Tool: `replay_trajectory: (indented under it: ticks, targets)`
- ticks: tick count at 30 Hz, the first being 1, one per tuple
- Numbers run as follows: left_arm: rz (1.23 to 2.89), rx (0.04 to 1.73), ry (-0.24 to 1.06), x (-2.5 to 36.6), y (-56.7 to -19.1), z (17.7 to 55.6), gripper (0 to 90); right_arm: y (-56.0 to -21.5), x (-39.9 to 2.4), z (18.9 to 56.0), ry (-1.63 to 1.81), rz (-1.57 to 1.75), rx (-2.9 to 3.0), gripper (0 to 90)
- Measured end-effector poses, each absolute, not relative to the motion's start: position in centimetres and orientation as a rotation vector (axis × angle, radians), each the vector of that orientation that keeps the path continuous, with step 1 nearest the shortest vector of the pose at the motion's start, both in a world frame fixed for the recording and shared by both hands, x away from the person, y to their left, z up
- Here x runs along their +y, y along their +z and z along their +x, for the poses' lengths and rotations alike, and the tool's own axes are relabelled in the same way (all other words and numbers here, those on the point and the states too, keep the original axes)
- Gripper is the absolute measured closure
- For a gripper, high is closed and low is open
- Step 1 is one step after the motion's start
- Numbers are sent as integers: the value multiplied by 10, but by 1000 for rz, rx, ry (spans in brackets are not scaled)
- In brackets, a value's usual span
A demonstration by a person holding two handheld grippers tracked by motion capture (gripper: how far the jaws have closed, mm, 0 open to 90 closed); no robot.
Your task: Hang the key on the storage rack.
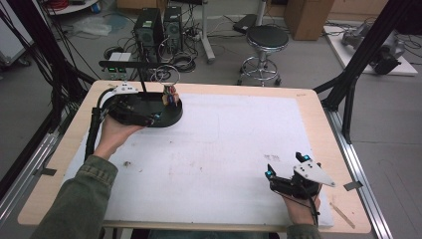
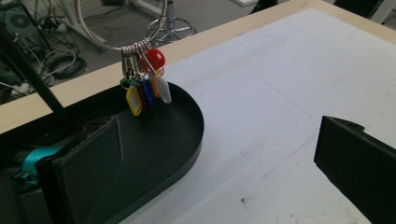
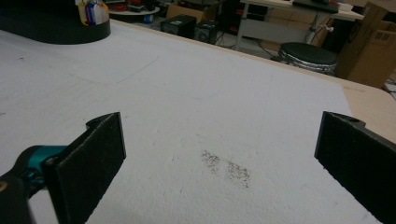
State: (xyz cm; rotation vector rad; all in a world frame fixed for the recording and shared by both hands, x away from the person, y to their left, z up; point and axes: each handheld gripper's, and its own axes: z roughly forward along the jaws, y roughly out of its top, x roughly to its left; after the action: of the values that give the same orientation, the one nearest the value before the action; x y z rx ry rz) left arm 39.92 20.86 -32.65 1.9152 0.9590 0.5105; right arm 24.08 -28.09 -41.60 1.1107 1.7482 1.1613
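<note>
Left gripper (image 1: 130,105) is resting over the black oval tray (image 2: 187,140) at 10 o'clock on the white mat (image 1: 224,149), jaws spread wide, one jaw inside the tray and one over the mat. Right gripper (image 1: 286,167) is sitting at 4 o'clock on the mat, jaws gaping wide over a dark smudge (image 3: 226,169). A bunch of coloured key tags (image 2: 144,88) is hanging from a wire ring (image 2: 100,44) above the tray's far end.

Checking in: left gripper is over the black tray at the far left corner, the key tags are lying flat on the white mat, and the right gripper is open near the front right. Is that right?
Not quite. The key tags are not lying on the white mat; the left gripper view shows them hanging from a metal ring over the black tray. The left gripper is over the tray, and the right gripper is open near the front right.
</note>
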Motion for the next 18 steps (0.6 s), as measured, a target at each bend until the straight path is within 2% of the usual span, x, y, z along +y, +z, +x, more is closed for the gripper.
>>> replay_trajectory:
  ticks: [18]
  targets:
    - [1858, 1069, 484, 237, -360, 375, 16, -417, -278, 242, 1152, 1111, 1781, 8]
